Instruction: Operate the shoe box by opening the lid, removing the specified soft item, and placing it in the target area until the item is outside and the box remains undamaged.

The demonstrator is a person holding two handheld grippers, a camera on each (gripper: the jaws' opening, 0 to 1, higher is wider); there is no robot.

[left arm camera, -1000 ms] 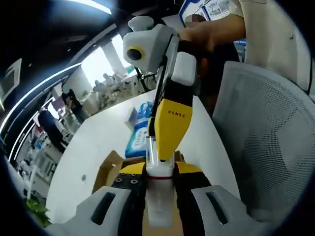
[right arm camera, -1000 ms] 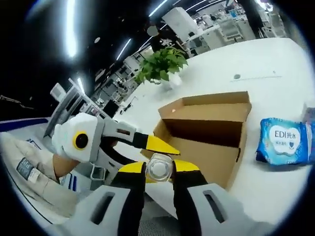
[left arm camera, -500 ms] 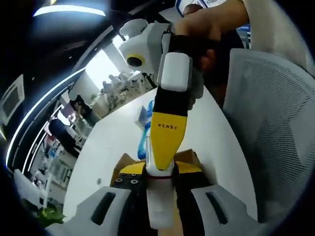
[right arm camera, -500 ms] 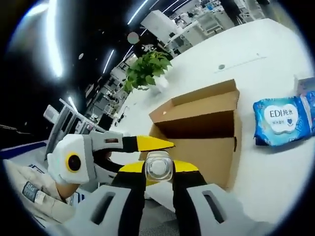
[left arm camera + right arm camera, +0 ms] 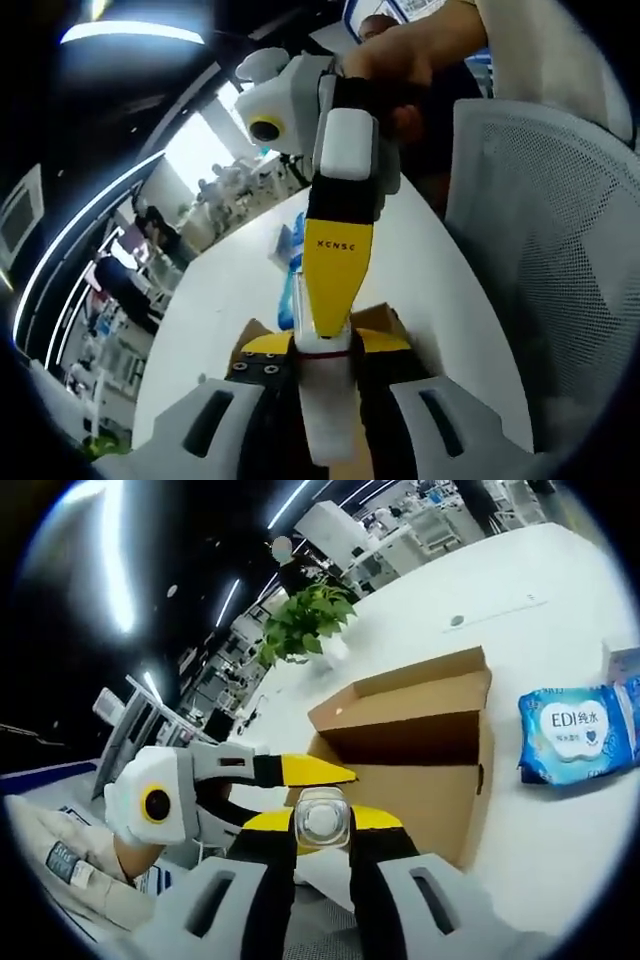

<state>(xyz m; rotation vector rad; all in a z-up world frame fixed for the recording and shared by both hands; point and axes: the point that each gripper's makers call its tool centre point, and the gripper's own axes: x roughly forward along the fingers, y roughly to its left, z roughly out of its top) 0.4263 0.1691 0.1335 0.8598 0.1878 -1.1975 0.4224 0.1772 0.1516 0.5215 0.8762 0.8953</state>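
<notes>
Right tongs [image 5: 322,832] close on a clear, round-topped bottle [image 5: 322,817]; left tongs [image 5: 327,362] clamp the same bottle's pale body [image 5: 327,420] from the opposite side, each pair meeting the other tip to tip. Just beyond the right tongs, the open cardboard shoe box [image 5: 420,745] sits on the white tabletop [image 5: 560,630] (lid flap raised). Right of the box lies a blue wipes pack [image 5: 578,735]; farther off stands a potted plant [image 5: 310,620].
</notes>
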